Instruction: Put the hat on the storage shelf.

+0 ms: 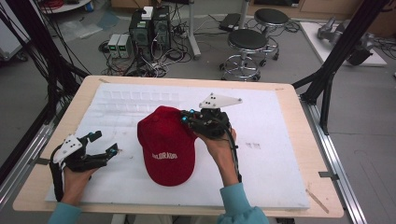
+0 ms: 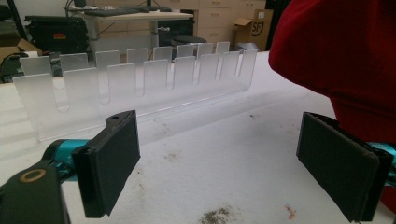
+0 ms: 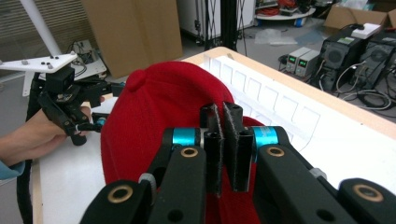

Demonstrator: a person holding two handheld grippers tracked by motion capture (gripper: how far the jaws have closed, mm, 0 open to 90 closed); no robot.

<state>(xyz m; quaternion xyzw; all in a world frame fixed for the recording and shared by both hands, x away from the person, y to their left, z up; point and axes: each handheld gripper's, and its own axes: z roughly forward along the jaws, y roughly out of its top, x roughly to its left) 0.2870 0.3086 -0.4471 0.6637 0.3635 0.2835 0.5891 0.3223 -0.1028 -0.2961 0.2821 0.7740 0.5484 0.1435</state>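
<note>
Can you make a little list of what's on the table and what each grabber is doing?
table: white board on a wooden top
cap: red cap, mid-table, white lettering on it, one side raised
rack: clear slotted rack at the far side of the board
right gripper: jaws shut on the cap's cloth
left gripper: jaws open, nothing between them, beside the cap
hands: one hand per gripper, teal sleeves
</note>
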